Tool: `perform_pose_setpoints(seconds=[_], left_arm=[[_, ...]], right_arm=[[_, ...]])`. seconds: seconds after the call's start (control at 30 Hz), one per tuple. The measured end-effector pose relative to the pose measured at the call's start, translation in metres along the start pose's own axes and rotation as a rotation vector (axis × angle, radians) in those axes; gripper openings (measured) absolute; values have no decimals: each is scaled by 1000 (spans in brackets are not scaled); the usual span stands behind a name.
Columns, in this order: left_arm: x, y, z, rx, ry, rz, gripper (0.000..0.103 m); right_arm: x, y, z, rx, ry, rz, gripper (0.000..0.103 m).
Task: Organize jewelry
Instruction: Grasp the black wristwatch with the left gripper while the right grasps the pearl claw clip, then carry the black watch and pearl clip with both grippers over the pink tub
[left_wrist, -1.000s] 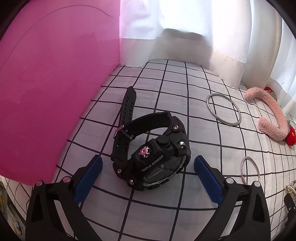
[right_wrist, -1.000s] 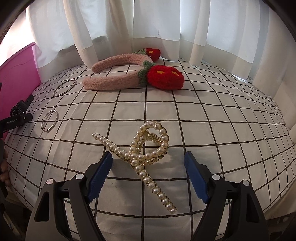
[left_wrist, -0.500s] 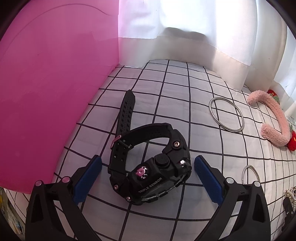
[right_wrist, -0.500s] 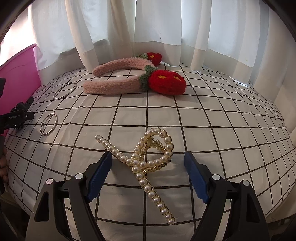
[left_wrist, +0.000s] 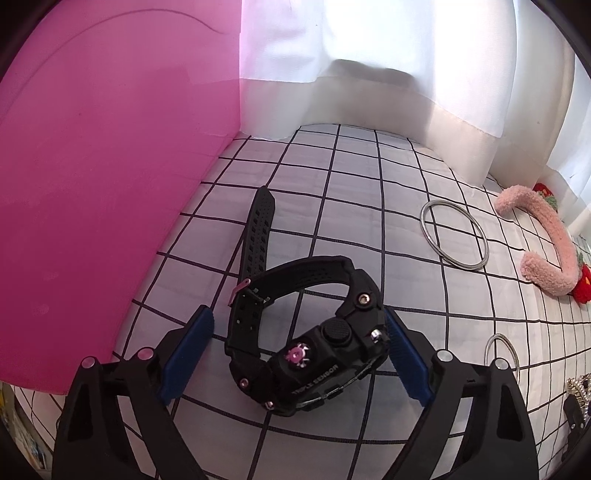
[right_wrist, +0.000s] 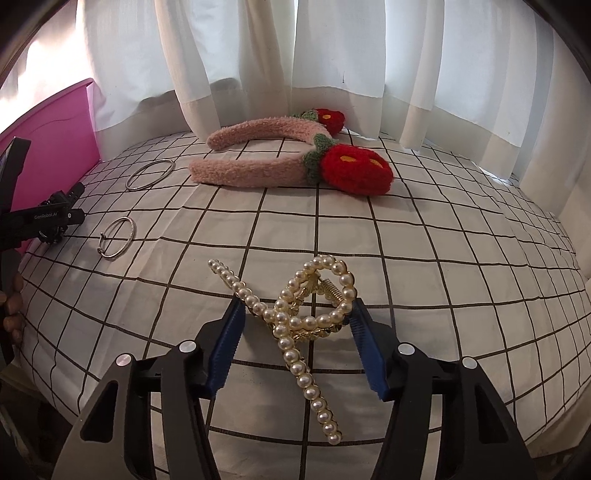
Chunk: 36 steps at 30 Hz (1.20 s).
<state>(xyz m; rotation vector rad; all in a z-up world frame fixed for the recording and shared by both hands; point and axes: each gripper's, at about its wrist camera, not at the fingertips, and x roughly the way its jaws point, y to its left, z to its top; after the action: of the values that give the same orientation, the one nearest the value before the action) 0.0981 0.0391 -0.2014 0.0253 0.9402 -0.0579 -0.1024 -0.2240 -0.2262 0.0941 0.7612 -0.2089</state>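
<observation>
Left gripper (left_wrist: 295, 354) closing in around a black watch (left_wrist: 306, 339) on the checked cloth (left_wrist: 332, 184), right pad touching, left pad just short. Right gripper (right_wrist: 295, 345) narrowing on a pearl hair claw (right_wrist: 295, 314), pads about touching. Further out: two metal bangles (right_wrist: 150, 174), fuzzy pink headband (right_wrist: 258, 162).

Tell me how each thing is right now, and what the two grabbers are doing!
Black watch: strap buckled, on its side on the checked cloth, between the left gripper pads.
Left gripper: jaws just closing; right pad touches the watch, left pad apart.
Pearl hair clip: lying flat.
Right gripper: jaws just closing; both pads touch the clip.
Big bangle: flat, untouched.
Small bangle: flat, untouched.
Pink headband: lying flat.
</observation>
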Motion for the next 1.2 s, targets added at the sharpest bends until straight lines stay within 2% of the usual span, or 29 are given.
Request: perform_pose_setpoints(seconds=[0.03, 0.07, 0.1, 0.47, 0.67, 1.2], left_arm=[[-3, 1, -2, 2, -5, -4, 77], [-4, 1, -2, 8, -10, -4, 69], [-5, 1, -3, 10, -12, -6, 68], [-23, 2, -18, -11, -3, -67, 67], [-43, -4, -24, 9, -30, -83, 67], [-132, -26, -14, 49, -86, -76, 67]], right_arm=[[0, 0, 0, 5, -2, 3, 56], [-1, 0, -1, 7, -4, 5, 56], [-1, 0, -1, 7, -5, 7, 56], [-8, 0, 2, 28, -14, 44, 56], [-19, -4, 7, 45, -46, 75, 56], [-43, -26, 40, 76, -67, 140, 51]])
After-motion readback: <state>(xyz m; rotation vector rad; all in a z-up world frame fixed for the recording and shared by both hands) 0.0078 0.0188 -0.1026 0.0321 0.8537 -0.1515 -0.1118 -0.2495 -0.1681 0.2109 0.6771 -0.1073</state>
